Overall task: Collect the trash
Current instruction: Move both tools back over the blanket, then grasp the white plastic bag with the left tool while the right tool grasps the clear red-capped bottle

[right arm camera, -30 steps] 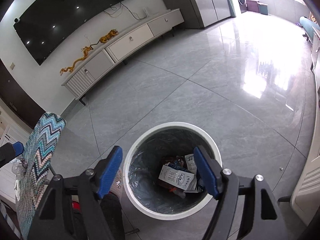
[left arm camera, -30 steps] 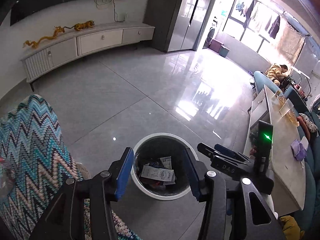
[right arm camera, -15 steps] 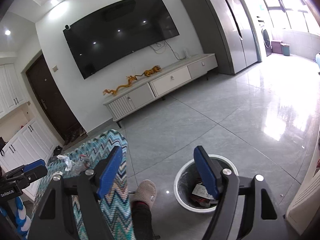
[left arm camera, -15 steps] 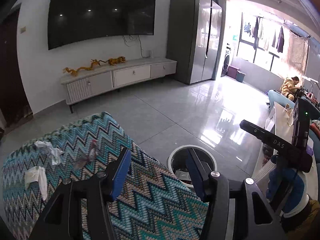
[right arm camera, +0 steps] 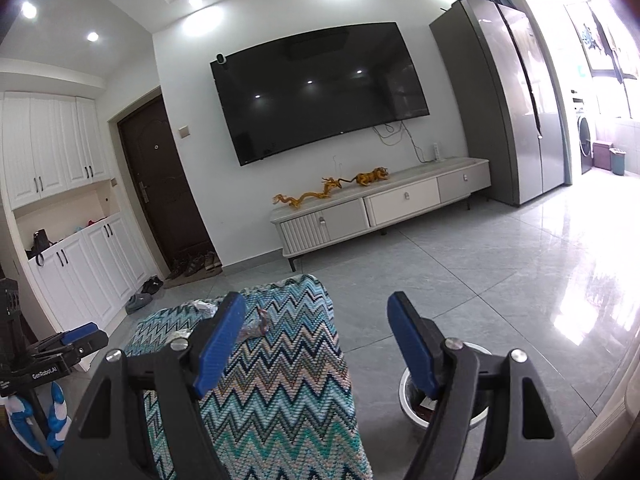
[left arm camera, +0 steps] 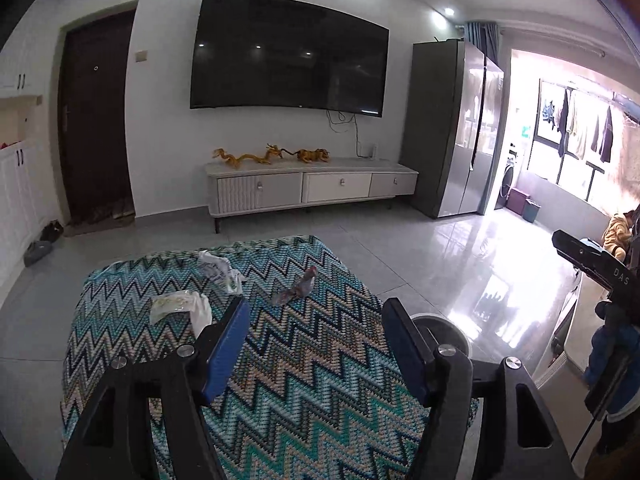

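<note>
- Trash is what your fingers are after: both the left gripper and the right gripper stand spread wide with nothing between the blue pads.
- Three scraps lie on the zigzag-patterned blanket: a flattened white wrapper at about 10 o'clock from the left gripper, a crumpled white paper beyond it at 11 o'clock, and a twisted reddish wrapper at 12 o'clock.
- The twisted wrapper looks the easiest reach for the left gripper; come down over it with the pads either side and pinch the raised ridge, not the knit beneath.
- The flat wrapper will likely need a low, scooping approach so you do not snag the cover.
- The white trash bin sits on the floor at 4 o'clock of the right gripper, beside the blanket; carry there.
- Hard to tell: the bin is mostly hidden behind a finger in both views, its contents barely show, and the right view blocks most of the scraps.
</note>
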### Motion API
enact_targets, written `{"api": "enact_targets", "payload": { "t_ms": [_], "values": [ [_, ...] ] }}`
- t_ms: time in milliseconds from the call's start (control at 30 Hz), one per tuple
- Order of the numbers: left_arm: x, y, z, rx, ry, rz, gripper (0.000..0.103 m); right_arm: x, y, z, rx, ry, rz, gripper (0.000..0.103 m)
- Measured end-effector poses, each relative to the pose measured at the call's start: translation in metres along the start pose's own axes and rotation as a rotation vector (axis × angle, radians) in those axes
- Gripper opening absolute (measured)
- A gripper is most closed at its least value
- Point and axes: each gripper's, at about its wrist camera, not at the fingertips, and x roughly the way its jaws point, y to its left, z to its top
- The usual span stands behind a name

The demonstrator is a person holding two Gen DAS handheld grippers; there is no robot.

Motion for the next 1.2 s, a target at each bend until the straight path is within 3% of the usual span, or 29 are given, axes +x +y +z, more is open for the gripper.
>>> {"api": "enact_targets", "payload": {
  "t_ms": [233,467,667,833,1100,1200],
  "values": [
    [-0.004,0.036,-0.013,-0.031,0.027,0.059,0.066,-0.001,0.029,-0.005,-0.052,0.014,0.056,0.072],
    [0.053,0.065,-0.026,-0.075,0.129,0.108,0.066,0.045,0.036,-0.027,-0.073,0.131,0.082,0.072],
    [0.131,0.105,-0.045,-0.152,0.265,0.123,0.066,0.124,0.037,-0.051,-0.070,0.277,0.113,0.072],
    [0.192,0.134,-0.051,-0.185,0.351,0.157,0.059,0.198,0.046,-0.068,-0.082,0.385,0.151,0.072],
    [0.257,0.157,-0.050,-0.190,0.416,0.180,0.050,0.311,0.075,-0.093,-0.104,0.516,0.182,0.072],
    [0.273,0.163,-0.052,-0.199,0.435,0.162,0.042,0.343,0.080,-0.099,-0.098,0.544,0.182,0.072]
  ]
}}
